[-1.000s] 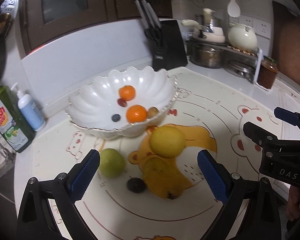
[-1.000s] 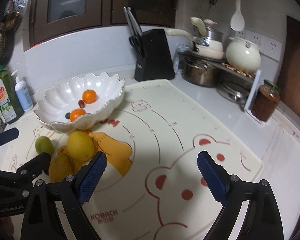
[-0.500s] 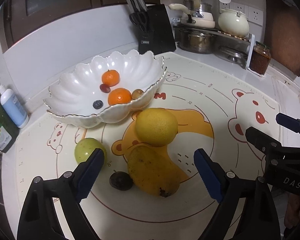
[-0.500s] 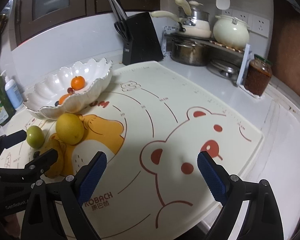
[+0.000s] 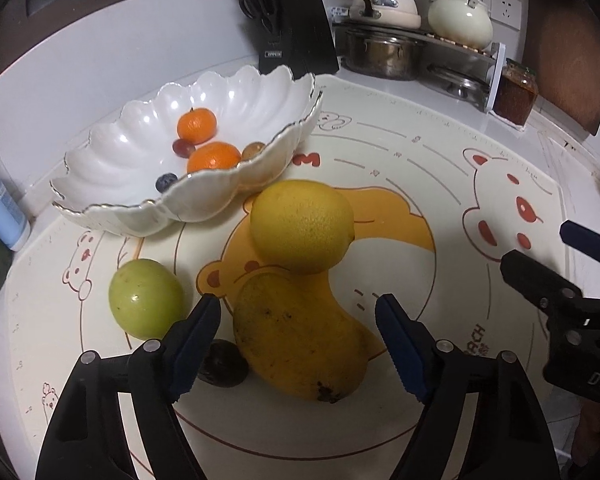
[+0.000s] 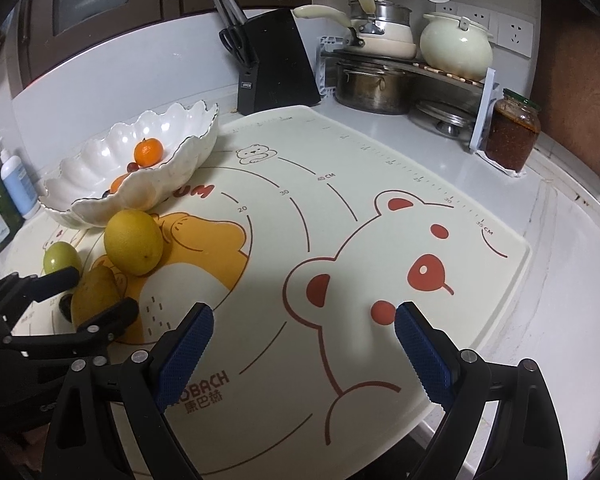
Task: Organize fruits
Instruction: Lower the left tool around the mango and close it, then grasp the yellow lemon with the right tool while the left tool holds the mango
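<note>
Fruit partly sorted: white bowl (image 5: 112,152) on mat (image 5: 420,184) holds two tangerines, grape, blueberry. Mango (image 5: 300,340) on mat, between left tongs (image 5: 300,330), jaws closing, pads not touching it. Lemon (image 5: 302,226) just behind mango. Green fruit (image 5: 144,298) left. Dark plum (image 5: 222,368) beside mango. Right tongs (image 6: 304,338) wide, empty.

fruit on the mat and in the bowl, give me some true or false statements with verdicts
1. The mango lies on the mat, outside the bowl. True.
2. The lemon sits in the bowl. False: it is on the mat beside the mango.
3. Two oranges are in the bowl. True.
4. The right gripper holds the green fruit. False: nothing is between its fingers.
5. The left gripper straddles the mango, closing. True.
</note>
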Tool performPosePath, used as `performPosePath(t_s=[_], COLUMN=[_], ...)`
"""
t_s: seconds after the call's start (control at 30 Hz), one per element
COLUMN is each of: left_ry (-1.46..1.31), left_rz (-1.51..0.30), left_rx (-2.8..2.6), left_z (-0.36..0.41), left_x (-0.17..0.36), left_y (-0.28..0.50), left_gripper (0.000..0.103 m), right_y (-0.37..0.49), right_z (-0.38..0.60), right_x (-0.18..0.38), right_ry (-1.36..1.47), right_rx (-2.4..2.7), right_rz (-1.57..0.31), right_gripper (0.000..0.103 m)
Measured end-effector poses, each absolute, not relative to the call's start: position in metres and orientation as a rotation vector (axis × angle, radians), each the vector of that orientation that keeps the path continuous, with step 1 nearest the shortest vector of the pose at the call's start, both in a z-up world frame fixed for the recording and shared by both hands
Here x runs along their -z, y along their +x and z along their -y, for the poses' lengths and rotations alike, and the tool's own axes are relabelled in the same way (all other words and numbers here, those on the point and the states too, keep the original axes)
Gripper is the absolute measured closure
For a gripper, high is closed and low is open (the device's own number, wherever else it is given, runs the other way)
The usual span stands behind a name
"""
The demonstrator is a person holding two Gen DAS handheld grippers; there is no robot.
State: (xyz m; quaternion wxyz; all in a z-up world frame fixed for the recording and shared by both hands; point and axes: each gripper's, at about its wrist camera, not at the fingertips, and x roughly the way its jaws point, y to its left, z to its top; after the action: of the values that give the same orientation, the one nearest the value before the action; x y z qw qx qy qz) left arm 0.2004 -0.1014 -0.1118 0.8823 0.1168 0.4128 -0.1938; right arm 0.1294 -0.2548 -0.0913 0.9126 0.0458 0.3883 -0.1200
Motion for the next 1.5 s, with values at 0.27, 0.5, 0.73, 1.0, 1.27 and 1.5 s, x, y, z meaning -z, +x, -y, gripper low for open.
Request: performPosePath(t_s=[0.27,0.5,0.73,1.0,1.27,1.5], left_ry=[0.272,0.28,0.268,0.247,0.208,0.173], left_rz=[-0.855,-0.859,-0.869,-0.812,-0.763,-0.739], left_rx=[0.402,0.414,0.422,0.371,0.308,0.241], left_z=[0.102,0.104,0.103,0.091,0.061,0.029], left_x=[0.119,0.119,0.117,0.094,0.069,0.059], left_y=[0.203,0.204,0.201,0.188,0.185,0.187], left_gripper=[0.033,0.04,0.041,0.041,0.041,0.041], right_y=[0.13,0.13,0.129,0.132,0.148,0.168], right_z=[0.251,0.253,0.253,0.254,0.234,0.206], right_x=[0.096,0.096,0.094,0.082,0.069,0.067], right_ry=[0.089,0.095,0.1,0.098,0.072,0.042], right_rx=[0.241,0.244,0.237,0.226,0.166,0.103], right_rz=[-0.813,-0.815,-0.809,-0.782,-0.749,-0.743], right_gripper=[0.01,0.01,0.01,0.01,0.01,0.01])
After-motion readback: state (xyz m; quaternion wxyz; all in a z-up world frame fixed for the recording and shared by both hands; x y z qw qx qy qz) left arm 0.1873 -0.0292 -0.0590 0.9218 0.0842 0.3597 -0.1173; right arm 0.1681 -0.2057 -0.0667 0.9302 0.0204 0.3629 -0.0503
